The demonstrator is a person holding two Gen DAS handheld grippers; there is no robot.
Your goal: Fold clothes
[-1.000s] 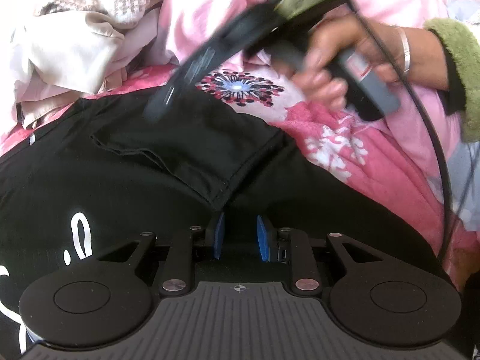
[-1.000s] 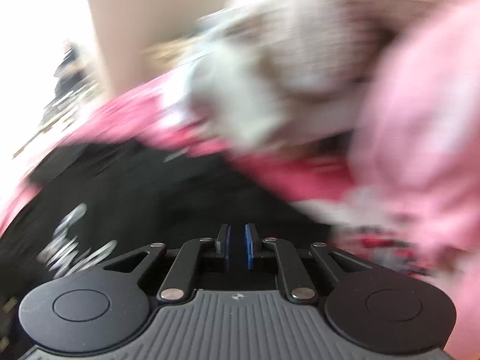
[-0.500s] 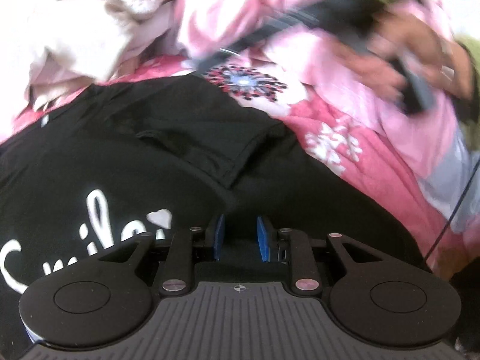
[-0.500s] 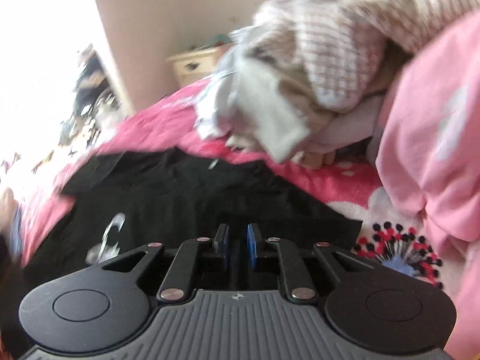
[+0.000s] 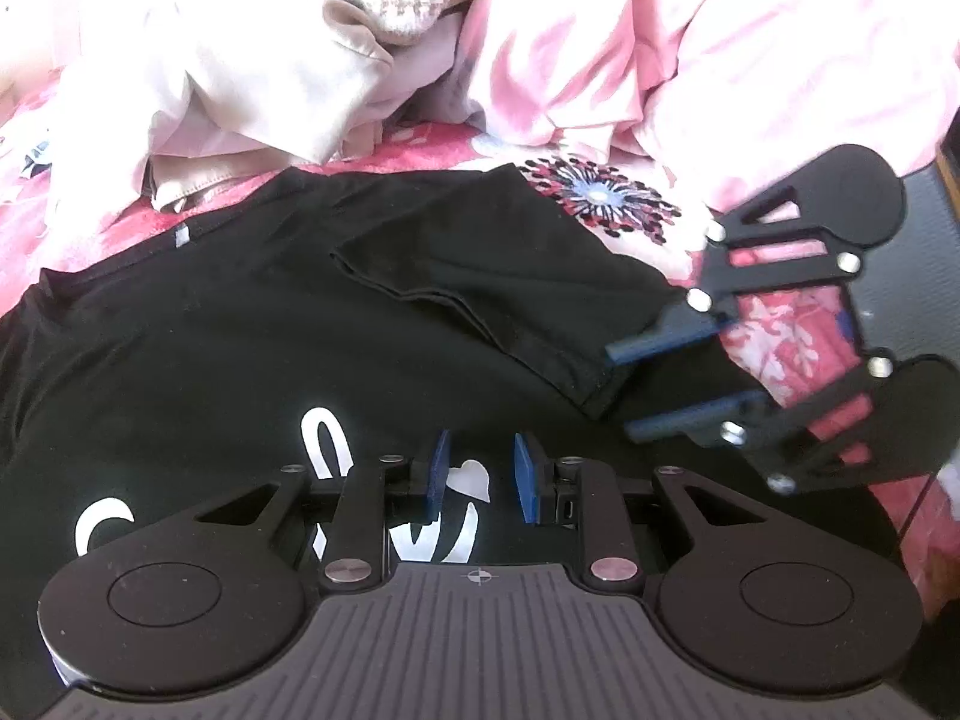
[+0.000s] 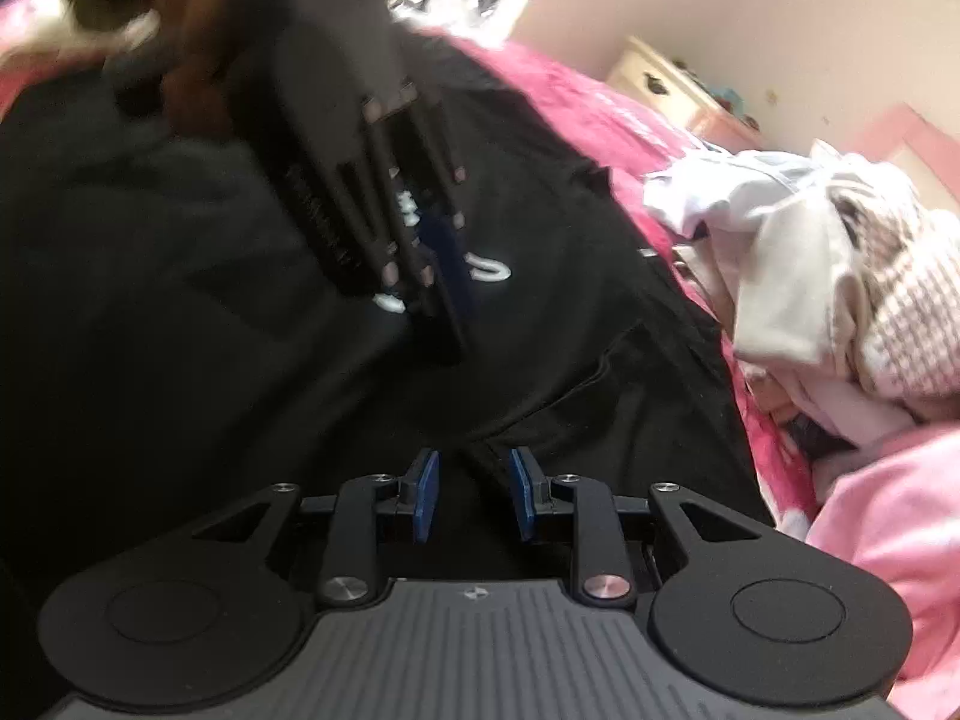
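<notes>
Fabric fills most of both views: a black T-shirt [image 5: 252, 360] lies spread flat on a bed covered by a pink floral bedspread [image 5: 774, 324], its white lettering [image 5: 324, 444] facing up. One sleeve [image 5: 510, 300] is folded inward over the chest, its hemmed edge running diagonally toward the shirt's right side.

Left claw [image 5: 478, 476] hangs low over the shirt's front with its blue pads apart and nothing between them; through the gap a white heart and part of the lettering show just beyond the tips. The folded sleeve lies ahead of this claw and slightly to its right.

Right claw [image 5: 624, 393] enters the left wrist view from the right side, turned sideways, its two blue fingers [image 5: 660, 339] spread and pointing at the cuff end of the folded sleeve, one finger above that edge and one below. Whether the pads touch the cloth cannot be told. In the right wrist view this claw [image 6: 470, 495] is likewise apart and empty, with the sleeve's seam [image 6: 576, 396] just ahead of its tips, and the left claw [image 6: 444, 276] appears blurred above the shirt, held by a hand [image 6: 192, 30].

Behind the shirt sits a heap of unfolded clothes [image 5: 240, 78] in cream and pale tones, beside a pink garment [image 5: 690, 48].
</notes>
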